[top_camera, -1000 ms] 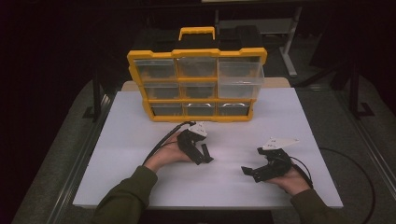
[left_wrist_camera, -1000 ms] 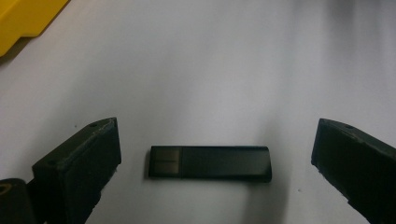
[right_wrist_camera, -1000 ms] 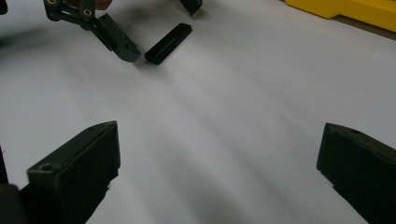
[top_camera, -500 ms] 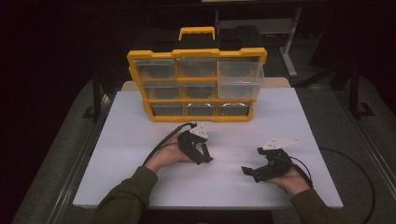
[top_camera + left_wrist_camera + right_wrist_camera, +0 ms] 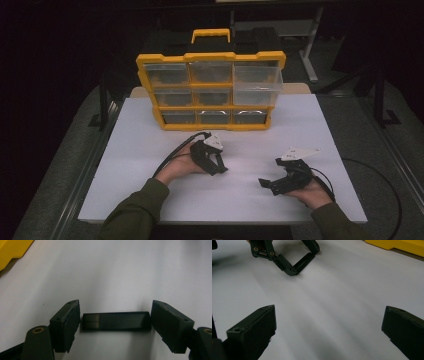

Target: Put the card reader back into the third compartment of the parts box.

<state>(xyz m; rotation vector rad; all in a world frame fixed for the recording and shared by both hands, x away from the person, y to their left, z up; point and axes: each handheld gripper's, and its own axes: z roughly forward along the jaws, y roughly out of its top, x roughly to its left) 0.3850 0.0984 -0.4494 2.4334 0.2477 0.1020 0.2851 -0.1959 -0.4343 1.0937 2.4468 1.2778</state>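
Left gripper (image 5: 115,321): fingers spread, black bar (image 5: 116,321) lying flat between them, ends just beside both pads.
Right gripper (image 5: 329,332): released, bare white table (image 5: 342,295) between its fingers.

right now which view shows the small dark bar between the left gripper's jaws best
The left gripper view: the bar lies flat on the white table, spanning the gap between the open jaws. The right gripper view shows it far off, edge-on. From the high view the left gripper covers it.

Flat dark bar (image 5: 116,321) on white table (image 5: 130,270)
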